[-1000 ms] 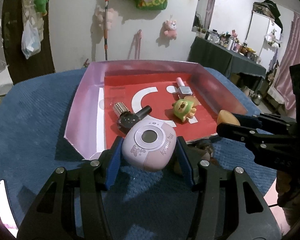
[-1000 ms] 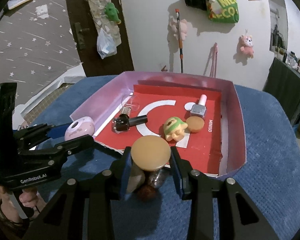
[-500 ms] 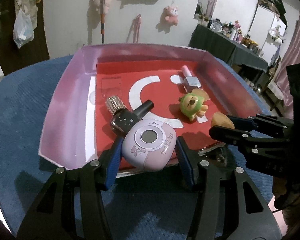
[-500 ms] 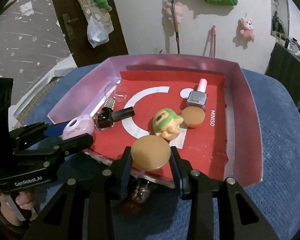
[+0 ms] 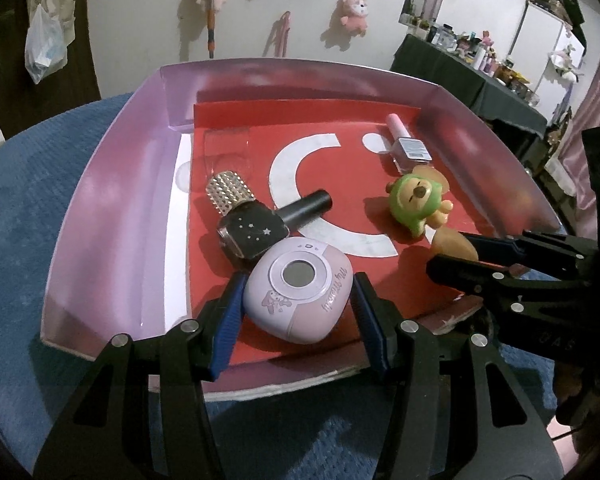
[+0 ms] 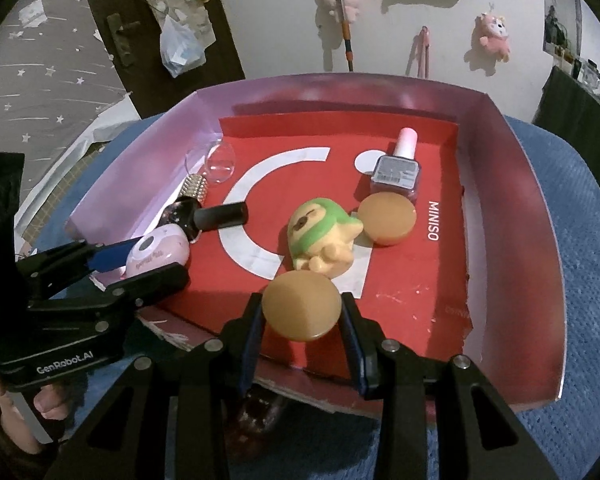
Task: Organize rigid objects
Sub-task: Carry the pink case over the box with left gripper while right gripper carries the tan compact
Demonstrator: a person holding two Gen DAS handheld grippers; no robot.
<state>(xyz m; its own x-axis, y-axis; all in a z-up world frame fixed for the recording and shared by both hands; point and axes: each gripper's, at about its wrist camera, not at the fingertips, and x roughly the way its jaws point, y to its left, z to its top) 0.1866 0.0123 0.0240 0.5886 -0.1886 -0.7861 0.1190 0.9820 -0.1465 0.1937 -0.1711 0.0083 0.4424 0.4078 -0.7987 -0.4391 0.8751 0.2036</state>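
My left gripper (image 5: 298, 294) is shut on a pink rounded case (image 5: 298, 294) and holds it over the near edge of the red-floored box (image 5: 108, 208). My right gripper (image 6: 302, 310) is shut on a jar with a tan round lid (image 6: 302, 306), over the box's front edge (image 6: 516, 376). In the box lie a black star bottle (image 5: 256, 228), a green bear toy (image 6: 320, 244), a second tan lid (image 6: 386, 218), a nail polish bottle (image 6: 396, 168) and a clear cup (image 6: 214, 160). The pink case also shows in the right wrist view (image 6: 158, 254).
The box sits on a blue textured cloth (image 5: 28, 200) over a round table. A wall with hung plush toys (image 6: 494, 36) stands behind. A dark shelf of bottles (image 5: 472, 72) is at the far right.
Both grippers have moved forward with their loads, from the blue cloth in front of the box to over its near edge. The things in the box have not moved.
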